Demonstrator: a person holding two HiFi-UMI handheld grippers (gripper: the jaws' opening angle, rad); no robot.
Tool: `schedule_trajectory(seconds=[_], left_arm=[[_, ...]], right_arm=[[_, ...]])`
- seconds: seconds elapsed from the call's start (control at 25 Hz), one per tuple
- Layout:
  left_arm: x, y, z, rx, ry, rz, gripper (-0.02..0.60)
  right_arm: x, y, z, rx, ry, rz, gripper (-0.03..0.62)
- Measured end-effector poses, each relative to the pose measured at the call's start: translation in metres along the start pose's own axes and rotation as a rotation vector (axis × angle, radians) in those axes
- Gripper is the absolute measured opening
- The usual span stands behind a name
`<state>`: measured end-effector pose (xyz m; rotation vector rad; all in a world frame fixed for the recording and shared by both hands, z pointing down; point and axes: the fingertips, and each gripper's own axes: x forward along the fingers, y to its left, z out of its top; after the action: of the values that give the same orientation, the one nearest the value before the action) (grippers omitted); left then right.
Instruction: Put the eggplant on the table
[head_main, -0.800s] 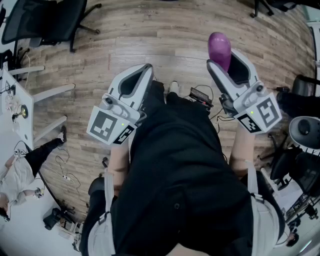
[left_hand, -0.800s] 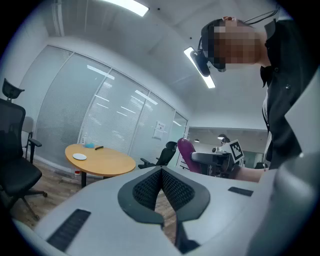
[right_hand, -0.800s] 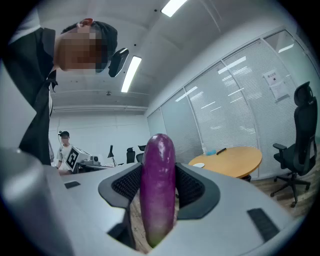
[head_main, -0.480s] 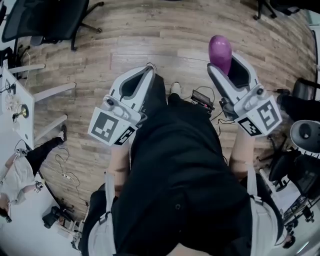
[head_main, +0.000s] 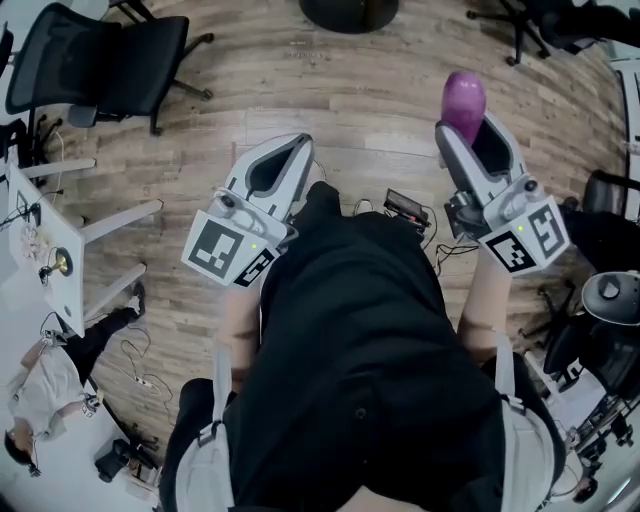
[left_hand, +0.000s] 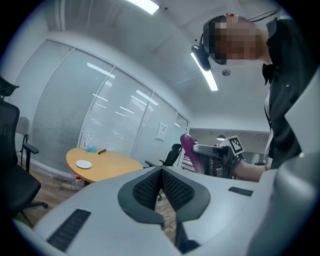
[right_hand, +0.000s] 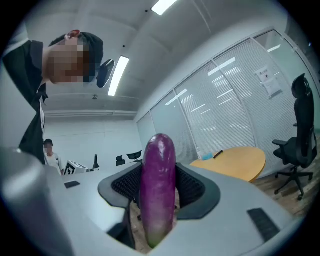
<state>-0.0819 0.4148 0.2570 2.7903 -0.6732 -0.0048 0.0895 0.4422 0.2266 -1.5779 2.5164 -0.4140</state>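
A purple eggplant (head_main: 464, 100) stands upright between the jaws of my right gripper (head_main: 468, 126), which is shut on it at the right of the head view, above the wooden floor. In the right gripper view the eggplant (right_hand: 158, 185) fills the gap between the black pads, tip up. My left gripper (head_main: 290, 146) is held level at the left, shut, with nothing in it; its pads (left_hand: 150, 187) meet at the tip. A round yellow table (left_hand: 107, 165) stands ahead by the glass wall, and shows again as the table (right_hand: 237, 162) in the right gripper view.
A white plate (left_hand: 83, 164) and small items lie on the yellow table. Black office chairs (head_main: 100, 60) stand at the back left, and another chair (right_hand: 300, 125) is near the table. A white desk (head_main: 40, 240) is at the left; cables lie on the floor.
Both grippers have shifted a little up and right in the head view, the eggplant still gripped in the right one. More of the far floor and chairs shows.
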Motion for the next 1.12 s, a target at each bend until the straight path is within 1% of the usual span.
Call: schedule_trajectory(seconds=[0.2, 0.44, 0.64, 0.8, 0.92, 1.12], left_arm=[[0.004, 0.050, 0.019, 0.011, -0.008, -0.031, 0.012], [0.006, 0.094, 0.021, -0.001, 0.000, -0.075, 0.012], [0.016, 0.110, 0.014, -0.031, 0.020, -0.109, 0.012], [0.029, 0.114, 0.012, -0.036, 0.034, -0.129, 0.012], [0.043, 0.121, 0.011, -0.038, 0.036, -0.116, 0.012], [0.068, 0.144, 0.025, -0.046, 0.014, -0.042, 0.012]], right_arm=[[0.049, -0.001, 0.007, 0.019, -0.033, -0.038, 0.215], [0.086, 0.002, 0.001, 0.012, -0.020, -0.085, 0.215], [0.095, -0.001, 0.000, -0.021, 0.014, -0.121, 0.215], [0.096, -0.016, -0.001, 0.002, 0.015, -0.150, 0.215], [0.107, -0.033, 0.002, 0.004, 0.025, -0.136, 0.215], [0.146, -0.069, 0.018, -0.014, 0.028, -0.077, 0.215]])
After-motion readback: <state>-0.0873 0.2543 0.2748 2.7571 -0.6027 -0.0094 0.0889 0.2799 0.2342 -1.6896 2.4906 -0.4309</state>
